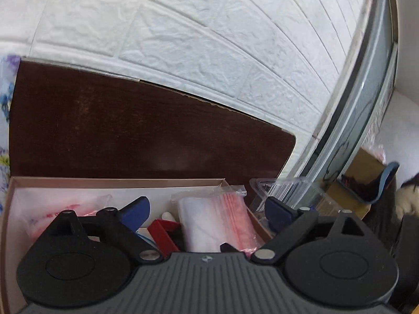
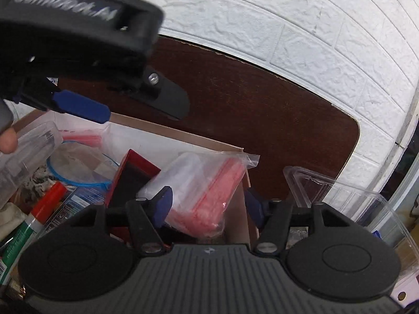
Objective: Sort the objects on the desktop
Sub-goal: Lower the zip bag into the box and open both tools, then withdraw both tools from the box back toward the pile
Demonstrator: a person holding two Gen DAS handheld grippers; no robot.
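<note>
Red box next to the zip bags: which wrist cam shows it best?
Right wrist: the red box shows its open dark inside and most of its outline. Left wrist shows only a red corner between the left gripper fingers.

Soft even daylight, no hard shadows; faint sheen on dark tabletop (image 1: 157, 130); strong fisheye bending at edges; left gripper (image 2: 78, 39) motion-blurred.

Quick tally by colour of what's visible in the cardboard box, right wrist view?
Red or red-striped: 3 - roll of clear zip bags with red stripes, red rectangular case, red cap of a green-labelled tube
Blue: 1 - blue ring
Clear: 1 - clear plastic tub
Total: 5
</note>
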